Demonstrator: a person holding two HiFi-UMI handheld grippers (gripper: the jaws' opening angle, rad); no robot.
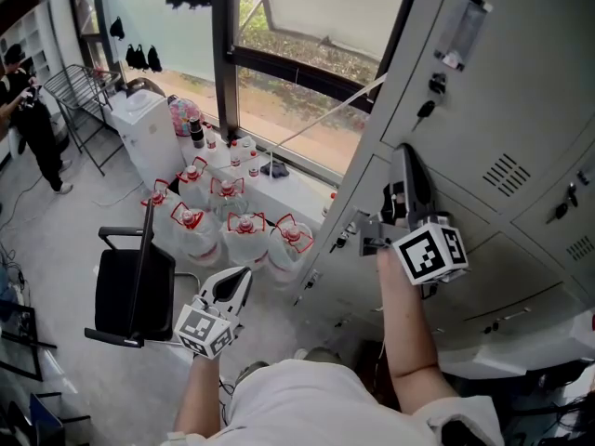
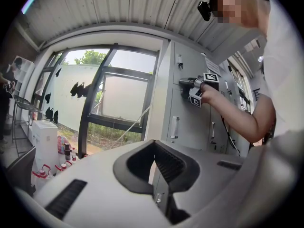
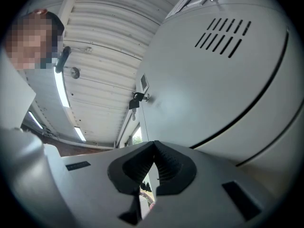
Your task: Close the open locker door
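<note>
The grey locker door point(image 1: 493, 91) has vent slots point(image 3: 223, 32) and a key hanging in its lock point(image 3: 135, 101). In the head view it lies about flush with the neighbouring doors; I cannot tell whether it is latched. My right gripper point(image 1: 406, 153) is shut with nothing between its jaws. It points up along the door's left part with its tips at the door surface, also seen in its own view as the right gripper point(image 3: 154, 145) and from the side point(image 2: 185, 83). My left gripper point(image 1: 244, 274) hangs low, away from the lockers, shut and empty point(image 2: 154, 144).
Several water jugs with red handles point(image 1: 232, 226) stand on the floor below the window point(image 1: 307, 54). A black chair point(image 1: 135, 286) is at the lower left, beside a white appliance point(image 1: 149, 128). A person point(image 1: 33, 119) and a drying rack point(image 1: 84, 100) are at the far left.
</note>
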